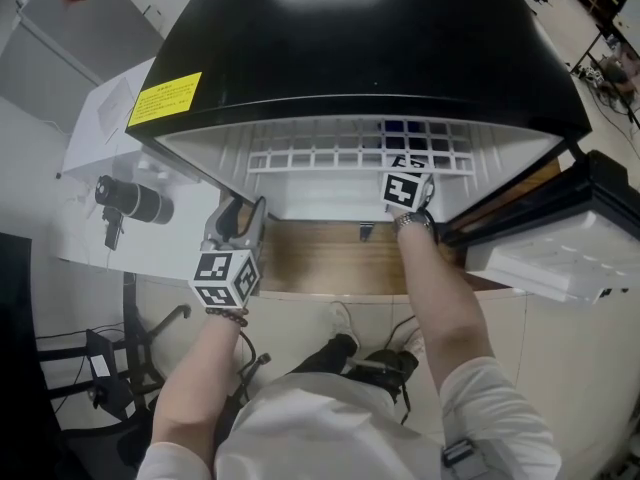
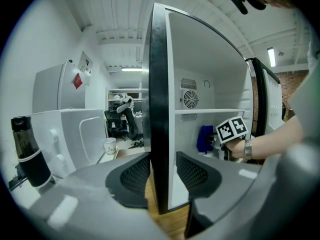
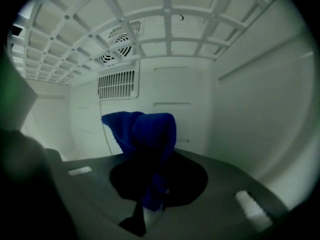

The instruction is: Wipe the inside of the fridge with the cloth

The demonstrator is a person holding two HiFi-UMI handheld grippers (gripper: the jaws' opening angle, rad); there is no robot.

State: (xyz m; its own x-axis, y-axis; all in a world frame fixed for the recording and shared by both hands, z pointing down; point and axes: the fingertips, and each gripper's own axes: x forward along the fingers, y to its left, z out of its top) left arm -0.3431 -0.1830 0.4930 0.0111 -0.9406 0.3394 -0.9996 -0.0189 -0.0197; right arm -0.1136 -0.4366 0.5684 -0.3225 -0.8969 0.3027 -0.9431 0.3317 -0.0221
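A small black fridge (image 1: 370, 48) stands open on a wooden top, its white inside facing me. My right gripper (image 3: 150, 204) reaches inside under the wire shelf (image 1: 330, 156) and is shut on a blue cloth (image 3: 145, 131). The cloth stands bunched up from the jaws, in front of the white back wall with its vents. From above, the cloth (image 1: 405, 128) shows through the shelf bars, beyond the right gripper's marker cube (image 1: 405, 190). My left gripper (image 2: 162, 174) straddles the front edge of the fridge's left side wall (image 2: 156, 99), jaws closed on it.
The fridge door (image 1: 560, 243) hangs open at the right. A black bottle (image 1: 135, 200) lies on the white counter left of the fridge. A white appliance (image 2: 75, 139) and a paper cup (image 2: 110, 145) stand further left. Wooden top (image 1: 320, 258) shows below the fridge opening.
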